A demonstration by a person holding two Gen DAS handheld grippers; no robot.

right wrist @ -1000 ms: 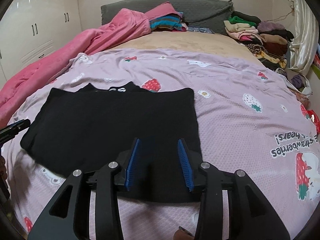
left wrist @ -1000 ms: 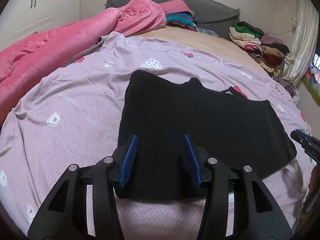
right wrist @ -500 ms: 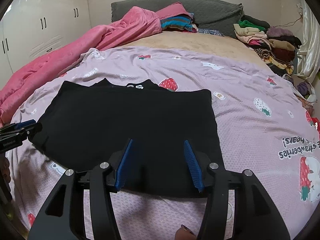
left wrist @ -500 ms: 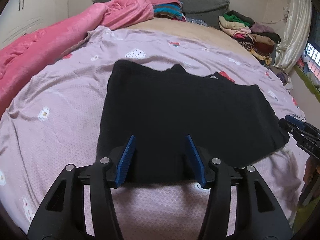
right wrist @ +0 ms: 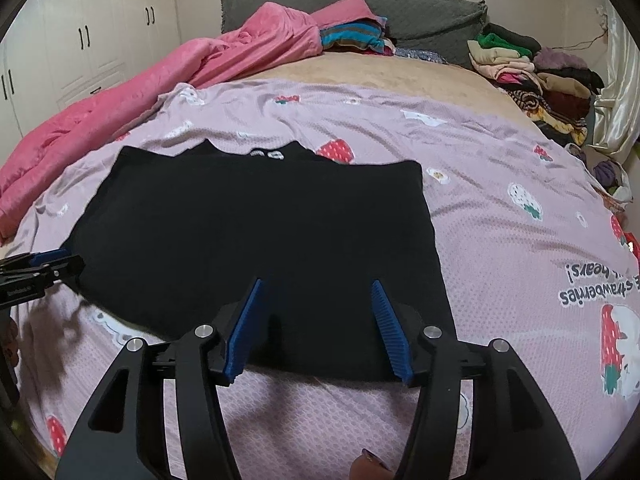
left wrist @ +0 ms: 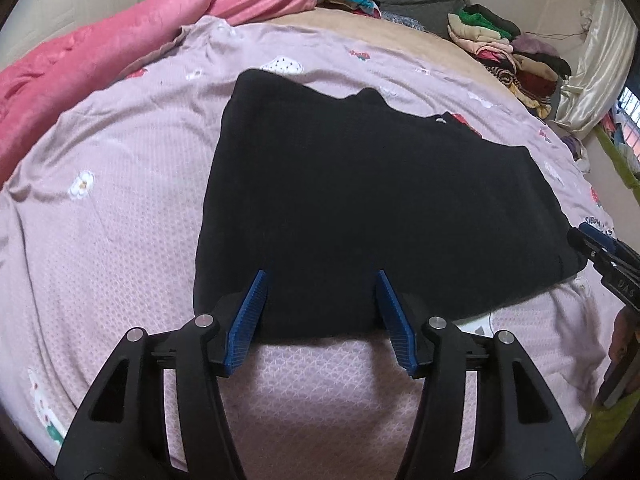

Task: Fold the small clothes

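A black garment point(left wrist: 360, 208) lies flat on the pink strawberry-print sheet point(left wrist: 120, 208); it also shows in the right wrist view point(right wrist: 256, 240). My left gripper point(left wrist: 321, 280) is open and empty above the garment's near hem, toward its left side. My right gripper point(right wrist: 316, 290) is open and empty above the near hem, toward the garment's right side. The right gripper shows at the right edge of the left wrist view point(left wrist: 600, 252). The left gripper shows at the left edge of the right wrist view point(right wrist: 36, 268).
A pink duvet point(right wrist: 140, 92) is bunched along the bed's left side. A pile of clothes point(right wrist: 536, 80) sits at the far right by a curtain. Folded striped fabric point(right wrist: 352, 38) and a grey headboard cover point(right wrist: 420, 16) lie at the back. White wardrobes point(right wrist: 80, 40) stand to the left.
Both grippers have pulled back a little toward the garment's near hem and stay open. The garment lies as before.
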